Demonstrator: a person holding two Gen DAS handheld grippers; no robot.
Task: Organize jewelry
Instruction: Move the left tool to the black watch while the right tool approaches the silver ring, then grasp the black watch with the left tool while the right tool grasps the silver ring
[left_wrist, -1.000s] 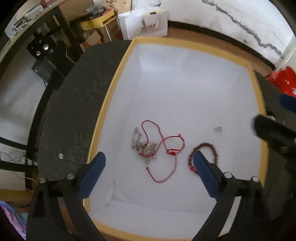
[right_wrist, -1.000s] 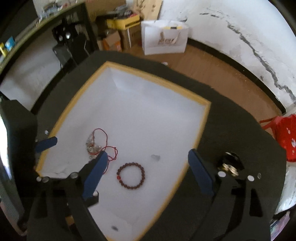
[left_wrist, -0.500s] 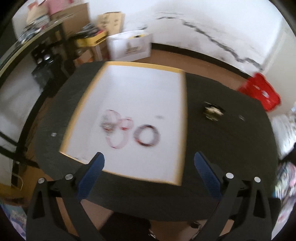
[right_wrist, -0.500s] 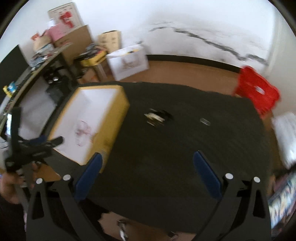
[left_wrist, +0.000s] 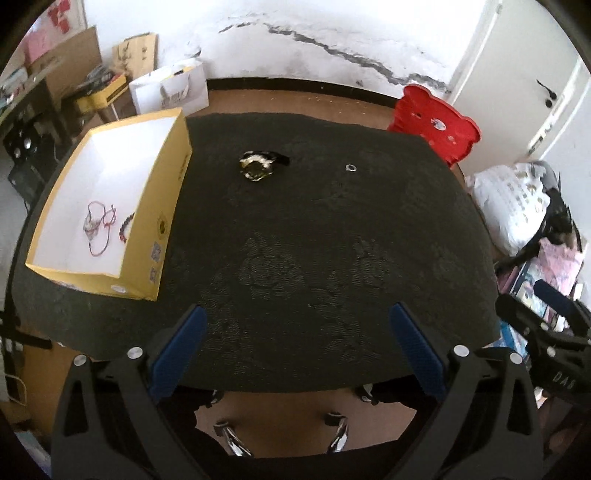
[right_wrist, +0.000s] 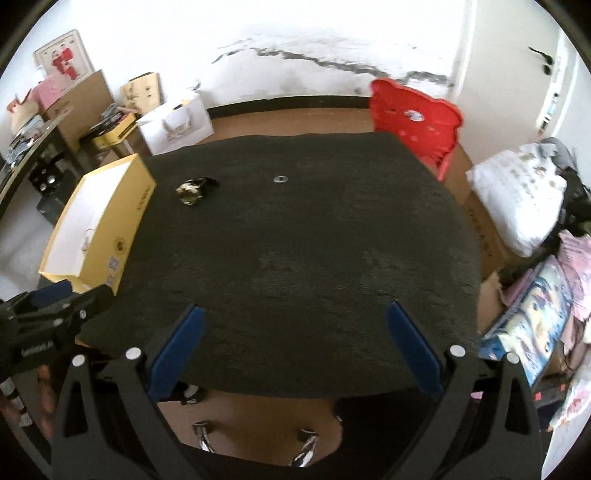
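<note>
Pulled both grippers back from the yellow cardboard box (left_wrist: 162, 206); fingers (left_wrist: 179, 354) wide, empty. That tiny silver ring (left_wrist: 350, 168) on the dark worktop (left_wrist: 314, 240) could easily skid away if nudged.

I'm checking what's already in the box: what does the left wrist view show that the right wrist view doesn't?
Only the left wrist view shows the red cord and the bead bracelet clearly on the box floor, and the right gripper at its right edge.

Only the right wrist view shows the left gripper at its left edge; the box's contents are mostly hidden there.

Both show the dark table, the watch and the small ring outside the box, and open, empty jaws.
</note>
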